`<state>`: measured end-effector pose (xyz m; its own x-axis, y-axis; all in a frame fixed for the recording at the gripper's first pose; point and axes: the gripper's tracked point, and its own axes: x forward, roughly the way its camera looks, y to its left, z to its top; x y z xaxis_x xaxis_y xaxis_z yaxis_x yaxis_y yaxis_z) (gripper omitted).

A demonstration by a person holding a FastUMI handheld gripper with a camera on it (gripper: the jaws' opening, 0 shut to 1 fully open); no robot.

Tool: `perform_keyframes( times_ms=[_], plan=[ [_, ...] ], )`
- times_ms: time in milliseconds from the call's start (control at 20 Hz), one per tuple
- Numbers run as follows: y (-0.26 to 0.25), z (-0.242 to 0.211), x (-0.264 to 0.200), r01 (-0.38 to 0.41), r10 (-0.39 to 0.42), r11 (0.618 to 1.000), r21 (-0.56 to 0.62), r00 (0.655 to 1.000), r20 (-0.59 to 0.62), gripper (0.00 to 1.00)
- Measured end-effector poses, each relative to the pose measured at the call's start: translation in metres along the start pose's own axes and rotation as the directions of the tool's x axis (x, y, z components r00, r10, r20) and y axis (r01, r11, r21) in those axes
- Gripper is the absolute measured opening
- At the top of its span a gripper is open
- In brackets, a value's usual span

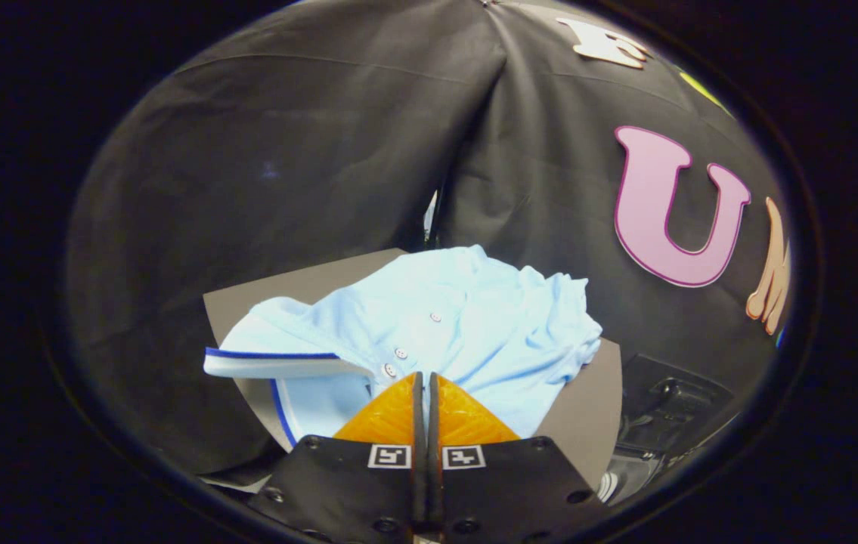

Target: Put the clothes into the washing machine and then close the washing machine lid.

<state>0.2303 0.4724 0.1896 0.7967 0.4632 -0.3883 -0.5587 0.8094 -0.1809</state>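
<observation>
A light blue button-up shirt [466, 332] with a white, blue-striped collar [277, 361] lies crumpled on a grey tabletop [587, 415]. My gripper [425, 375] is shut, its two fingers pressed together with nothing visibly caught between them. The fingertips sit over the shirt's near edge, right by the lowest of its buttons [389, 370]. I cannot tell whether the tips touch the fabric. The shirt spreads out beyond the fingers and to both sides of them.
The tabletop's edge runs close on the right of the shirt. Below that edge, to the right of the fingers, stands a dark appliance [670, 408] with a pale round part [608, 483] at its base. Black cloth walls close in behind the table.
</observation>
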Motion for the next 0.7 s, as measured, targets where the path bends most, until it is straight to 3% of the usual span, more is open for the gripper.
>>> perform_keyframes(
  times_ms=[150, 400, 700],
  plan=[
    [-0.005, -0.001, -0.003, 0.005, -0.005, 1.000, 0.030, 1.000, 0.005, 0.01],
    [-0.043, -0.009, -0.015, 0.078, -0.078, 0.997, 0.026, 0.997, 0.007, 0.01],
    [-0.115, -0.027, -0.032, 0.220, -0.220, 0.975, 0.025, 0.976, 0.000, 0.01]
  ],
)
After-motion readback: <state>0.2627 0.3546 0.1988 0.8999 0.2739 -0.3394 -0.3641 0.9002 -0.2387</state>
